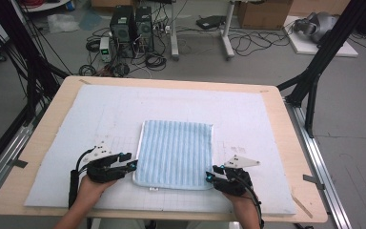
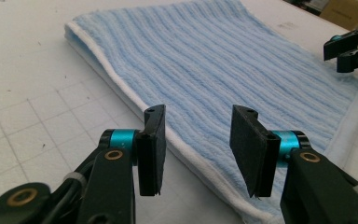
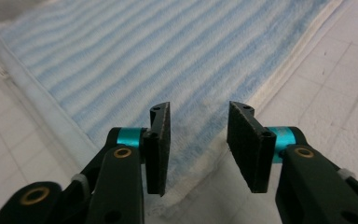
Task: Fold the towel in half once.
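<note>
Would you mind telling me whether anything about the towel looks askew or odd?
Nothing stands out. The folded blue towel lies flat and square on the white mat, edges neatly stacked, with a small tag at its near edge.

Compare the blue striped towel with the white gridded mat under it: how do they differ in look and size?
Colour: the towel is pale blue with lengthwise stripes and a white border; the mat is white with a faint grid.
Size: the towel takes up a small central patch; the mat covers most of the wooden table.
Build: the towel looks fluffy and folded in layers; the mat lies as one flat sheet.
Both lie flat and are rectangular.
</note>
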`<control>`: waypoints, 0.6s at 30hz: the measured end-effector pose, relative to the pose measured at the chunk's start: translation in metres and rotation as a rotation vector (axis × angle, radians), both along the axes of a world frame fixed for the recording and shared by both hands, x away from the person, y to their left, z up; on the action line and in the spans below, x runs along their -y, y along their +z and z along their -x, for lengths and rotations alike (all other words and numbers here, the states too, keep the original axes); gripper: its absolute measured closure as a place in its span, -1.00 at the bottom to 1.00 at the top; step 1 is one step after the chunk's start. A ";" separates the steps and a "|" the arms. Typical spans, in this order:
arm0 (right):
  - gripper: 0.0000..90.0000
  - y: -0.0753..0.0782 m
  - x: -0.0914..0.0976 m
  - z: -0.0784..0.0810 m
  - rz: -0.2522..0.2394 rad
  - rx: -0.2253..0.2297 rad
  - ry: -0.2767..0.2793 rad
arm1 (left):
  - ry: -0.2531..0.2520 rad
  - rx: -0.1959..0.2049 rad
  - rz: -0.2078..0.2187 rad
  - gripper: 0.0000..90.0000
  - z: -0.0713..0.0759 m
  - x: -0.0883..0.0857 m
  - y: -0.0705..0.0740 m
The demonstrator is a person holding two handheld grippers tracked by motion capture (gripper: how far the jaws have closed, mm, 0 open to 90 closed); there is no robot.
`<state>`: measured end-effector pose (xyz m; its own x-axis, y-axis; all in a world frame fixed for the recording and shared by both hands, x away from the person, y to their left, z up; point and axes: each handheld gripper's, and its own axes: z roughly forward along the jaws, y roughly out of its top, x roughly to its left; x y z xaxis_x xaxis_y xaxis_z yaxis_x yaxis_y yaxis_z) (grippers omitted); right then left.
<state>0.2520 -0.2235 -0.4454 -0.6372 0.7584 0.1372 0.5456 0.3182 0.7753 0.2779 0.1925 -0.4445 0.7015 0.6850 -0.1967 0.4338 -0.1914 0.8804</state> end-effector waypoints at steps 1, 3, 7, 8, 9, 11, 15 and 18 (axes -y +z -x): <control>0.60 -0.001 -0.003 0.000 0.045 -0.015 0.013 | 0.004 0.003 -0.004 0.24 -0.001 0.000 0.000; 0.79 0.001 -0.003 0.001 0.088 -0.010 0.020 | 0.018 0.005 0.001 0.25 -0.003 -0.001 0.002; 0.52 0.008 0.004 0.001 0.086 -0.006 0.007 | 0.041 0.010 0.008 0.25 -0.011 -0.004 0.005; 0.46 0.009 0.007 0.000 0.056 0.005 0.004 | 0.046 0.011 0.013 0.24 -0.014 -0.004 0.005; 0.40 0.010 0.009 -0.002 0.028 0.019 -0.007 | 0.050 0.009 0.016 0.23 -0.016 -0.004 0.005; 0.35 0.012 0.013 -0.006 -0.001 0.040 -0.030 | 0.061 0.006 0.022 0.19 -0.023 -0.005 0.007; 0.31 0.014 0.020 -0.019 -0.023 0.060 -0.069 | 0.075 -0.001 0.035 0.16 -0.037 -0.007 0.010; 0.30 0.015 0.024 -0.029 -0.042 0.071 -0.082 | 0.092 0.000 0.034 0.14 -0.048 -0.006 0.010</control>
<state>0.2814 -0.2473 -0.4302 -0.5822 0.8031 0.1267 0.5119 0.2410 0.8245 0.3262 0.1988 -0.4343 0.6357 0.7396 -0.2209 0.4485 -0.1210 0.8855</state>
